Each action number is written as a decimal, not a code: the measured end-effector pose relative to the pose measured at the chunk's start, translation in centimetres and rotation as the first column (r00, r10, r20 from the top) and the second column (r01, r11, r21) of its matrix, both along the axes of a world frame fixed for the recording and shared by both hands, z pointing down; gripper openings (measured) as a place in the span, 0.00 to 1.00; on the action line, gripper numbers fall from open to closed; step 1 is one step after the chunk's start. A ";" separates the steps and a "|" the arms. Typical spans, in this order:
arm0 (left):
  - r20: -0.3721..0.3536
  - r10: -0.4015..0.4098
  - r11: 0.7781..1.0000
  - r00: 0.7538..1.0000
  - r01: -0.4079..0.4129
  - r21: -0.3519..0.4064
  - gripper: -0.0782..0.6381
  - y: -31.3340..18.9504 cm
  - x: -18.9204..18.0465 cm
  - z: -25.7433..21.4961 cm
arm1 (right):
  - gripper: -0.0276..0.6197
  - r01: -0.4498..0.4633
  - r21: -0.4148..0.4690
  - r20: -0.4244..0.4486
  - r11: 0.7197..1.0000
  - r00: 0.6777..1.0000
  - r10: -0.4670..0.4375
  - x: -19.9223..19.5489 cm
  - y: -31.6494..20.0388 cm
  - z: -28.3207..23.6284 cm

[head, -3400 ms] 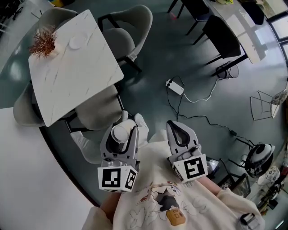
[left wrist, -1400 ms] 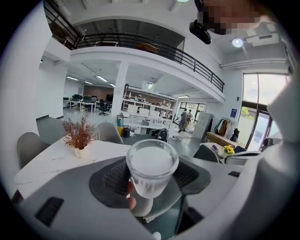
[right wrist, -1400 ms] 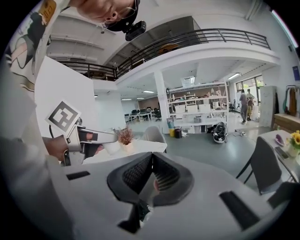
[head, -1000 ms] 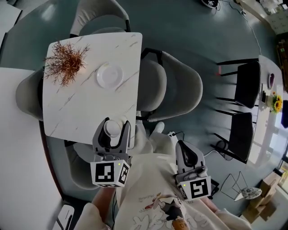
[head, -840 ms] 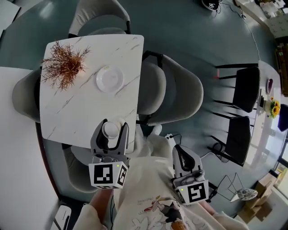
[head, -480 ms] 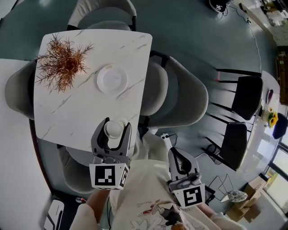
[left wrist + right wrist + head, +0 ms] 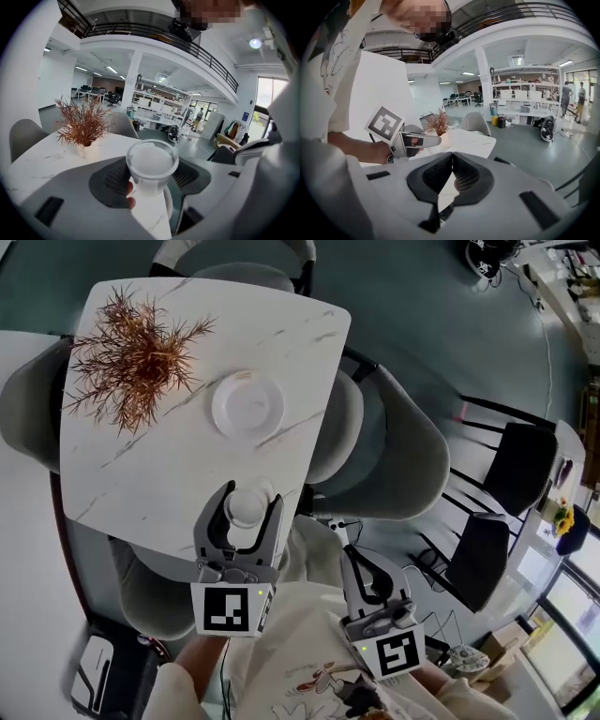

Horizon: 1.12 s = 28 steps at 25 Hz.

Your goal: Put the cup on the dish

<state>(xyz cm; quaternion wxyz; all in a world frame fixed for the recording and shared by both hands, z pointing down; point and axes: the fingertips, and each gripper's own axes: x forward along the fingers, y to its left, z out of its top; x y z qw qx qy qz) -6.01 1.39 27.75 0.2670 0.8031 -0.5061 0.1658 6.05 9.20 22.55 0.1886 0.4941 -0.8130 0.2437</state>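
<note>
Above the table's (image 7: 169, 484) near edge, short of the dish (image 7: 247, 404)
Left gripper (image 7: 250, 495) clamps the upright cup (image 7: 244, 510); right gripper's (image 7: 354, 554) jaws are pressed together, empty.

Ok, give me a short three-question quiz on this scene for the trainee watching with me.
1. True or false: the cup already stands on the dish.
2. The right gripper holds: A) a cup, B) a dish, C) nothing.
3. What else stands on the marble table besides the dish?

Key:
1. False. The left gripper holds it, short of the dish.
2. C. Its jaws are closed together with nothing between them.
3. The dried plant.
</note>
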 end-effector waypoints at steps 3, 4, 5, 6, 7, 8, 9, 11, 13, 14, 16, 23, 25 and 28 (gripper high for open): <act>-0.012 -0.026 0.999 1.000 0.026 0.026 0.49 -1.3 -0.3 0.4 | 0.05 0.027 -0.018 -0.006 0.999 1.000 -0.027 -0.6 -1.1 1.2; -0.011 -0.032 0.999 0.999 0.033 0.031 0.49 -1.6 -0.4 0.7 | 0.05 0.028 -0.022 -0.008 0.999 1.000 -0.028 -0.7 -1.5 1.6; -0.009 -0.039 0.999 0.999 0.039 0.029 0.49 -1.8 -0.6 1.1 | 0.05 0.029 -0.025 -0.008 0.999 1.000 -0.029 -0.8 -2.0 1.9; -0.006 -0.043 0.999 0.999 0.043 0.022 0.49 -1.9 -0.8 1.5 | 0.05 0.033 -0.027 -0.008 0.999 0.999 -0.033 -1.0 -2.4 2.2; -0.002 -0.044 0.999 0.999 0.044 0.014 0.49 -2.0 -1.0 2.0 | 0.05 0.039 -0.029 -0.006 0.999 0.999 -0.039 -1.2 -2.9 2.5; 0.004 -0.045 0.999 0.999 0.045 0.005 0.49 -2.1 -1.2 2.5 | 0.05 0.045 -0.032 -0.003 0.998 0.999 -0.046 -1.5 -3.3 2.8; 0.007 -0.044 0.999 0.999 0.044 -0.001 0.49 -2.2 -1.3 3.0 | 0.05 0.051 -0.034 -0.002 0.998 0.999 -0.051 -1.8 -3.7 3.0; 0.005 -0.046 0.999 0.999 0.046 -0.004 0.49 -2.7 -1.4 3.9 | 0.05 0.062 -0.019 -0.014 0.998 0.998 -0.062 -2.1 -4.6 3.4; 0.002 -0.055 0.998 0.998 0.055 -0.014 0.49 -3.0 -1.5 4.8 | 0.05 0.053 -0.010 -0.014 0.999 0.998 -0.053 -2.5 -5.5 3.9; 0.002 -0.060 0.998 0.998 0.060 -0.019 0.49 -3.1 -1.6 5.2 | 0.05 0.032 -0.026 0.007 0.999 0.999 -0.032 -2.9 -5.8 4.1; -0.002 -0.069 0.997 0.998 0.069 -0.023 0.49 -3.3 -1.7 5.8 | 0.05 0.005 -0.052 0.041 0.999 0.999 -0.002 -3.7 -6.4 4.4; -0.011 -0.062 0.998 0.998 0.061 -0.033 0.49 -4.2 -1.4 7.7 | 0.05 0.016 -0.070 0.054 0.997 0.998 -0.012 -5.2 -7.6 5.7; -0.002 -0.057 0.998 0.998 0.057 -0.039 0.49 -4.3 -1.5 8.3 | 0.05 0.021 -0.070 0.049 0.997 0.999 -0.017 -5.5 -8.0 6.3; 0.024 -0.052 0.998 0.998 0.053 -0.038 0.49 -4.7 -1.7 9.3 | 0.05 0.031 -0.070 0.028 0.997 0.999 -0.029 -6.3 -8.3 7.4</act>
